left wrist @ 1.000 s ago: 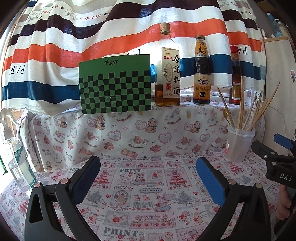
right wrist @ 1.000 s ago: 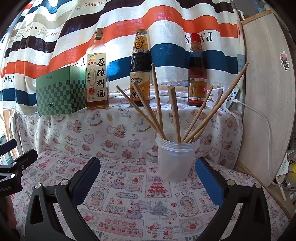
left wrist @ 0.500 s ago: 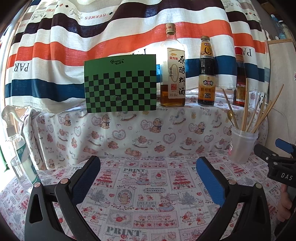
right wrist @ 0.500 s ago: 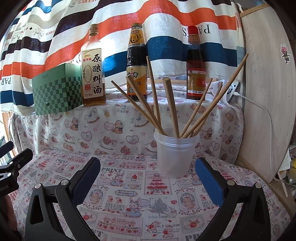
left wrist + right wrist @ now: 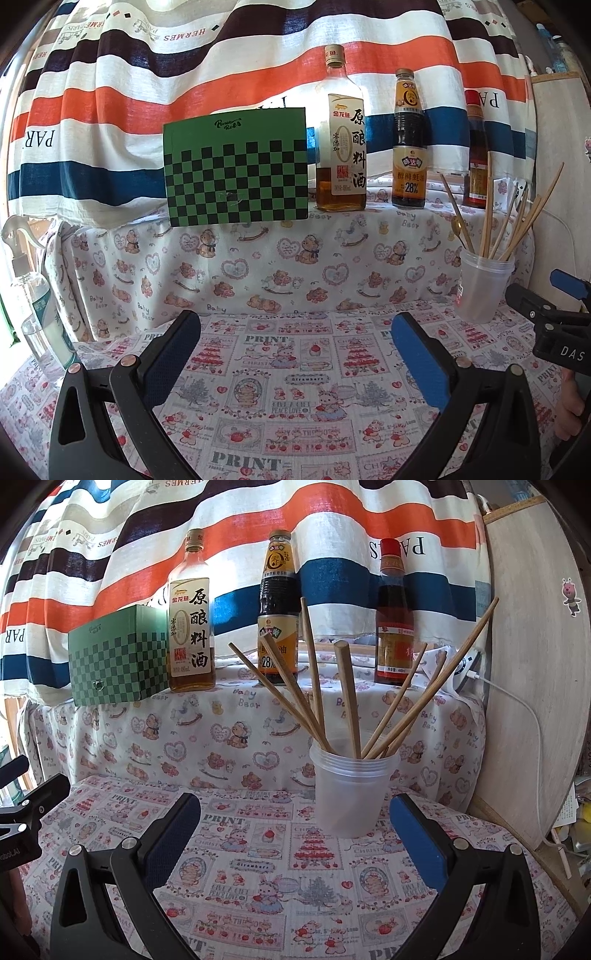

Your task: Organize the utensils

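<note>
A clear plastic cup stands on the printed tablecloth and holds several wooden chopsticks fanned out. In the left wrist view the cup sits at the far right, with a gold spoon among the sticks. My right gripper is open and empty, just in front of the cup. My left gripper is open and empty over the cloth, left of the cup. The right gripper's side shows in the left wrist view.
A raised shelf at the back carries a green checkered box and three bottles. A spray bottle stands at the left. A wooden board and white cable are at the right.
Both grippers have drawn back and down a little; the cup and shelf sit slightly higher and farther in both views. Both stay open and empty.
</note>
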A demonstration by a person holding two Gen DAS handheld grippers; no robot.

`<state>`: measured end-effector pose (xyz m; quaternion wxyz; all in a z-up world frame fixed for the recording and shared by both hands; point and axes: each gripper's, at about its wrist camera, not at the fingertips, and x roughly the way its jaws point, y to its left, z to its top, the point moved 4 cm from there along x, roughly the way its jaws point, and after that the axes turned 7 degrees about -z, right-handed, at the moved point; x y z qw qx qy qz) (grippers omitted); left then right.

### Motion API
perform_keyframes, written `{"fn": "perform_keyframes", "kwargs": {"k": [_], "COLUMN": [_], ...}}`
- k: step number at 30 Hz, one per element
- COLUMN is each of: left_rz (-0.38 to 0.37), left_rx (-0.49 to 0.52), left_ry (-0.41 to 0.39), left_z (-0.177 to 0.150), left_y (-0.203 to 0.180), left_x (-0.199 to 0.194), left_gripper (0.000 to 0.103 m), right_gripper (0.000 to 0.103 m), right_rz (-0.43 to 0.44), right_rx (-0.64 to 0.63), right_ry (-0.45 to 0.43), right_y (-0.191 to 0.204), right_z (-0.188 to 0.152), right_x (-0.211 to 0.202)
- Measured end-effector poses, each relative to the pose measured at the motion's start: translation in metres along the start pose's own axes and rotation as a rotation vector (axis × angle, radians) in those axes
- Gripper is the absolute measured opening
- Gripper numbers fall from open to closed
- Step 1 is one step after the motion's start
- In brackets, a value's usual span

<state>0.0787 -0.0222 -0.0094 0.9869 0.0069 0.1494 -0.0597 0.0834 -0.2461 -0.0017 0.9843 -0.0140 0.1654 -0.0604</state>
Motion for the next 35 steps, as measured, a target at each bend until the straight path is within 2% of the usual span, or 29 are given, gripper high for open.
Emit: {"fn": "perform_keyframes", "kwargs": {"k": [22,27,35], "left_rz": [-0.003,-0.004,-0.004], "left_rx": [-0.014,-0.013,-0.011], "left_ry": [-0.003,-0.004,-0.003], "left_z": [-0.0011,-0.0011,-0.0016], "left_y": [0.0021,0.0019,0.0028], "left_x": [-0.0011,-0.0014,-0.0013], "left_gripper": [0.103,0.103,0.103], "right_gripper": [0.103,0.103,0.103], "right_rz": [-0.032,-0.021,-0.014], "right_rx": [0.020,-0.003,-0.008], "right_ry": [-0.005,-0.032,-0.020], "right_y": [-0.0056,-0.0014,-0.0003], "right_z": [-0.0004,0.0005,0.0004], "right_x": [0.0000,-0.0052,-0.0043]}}
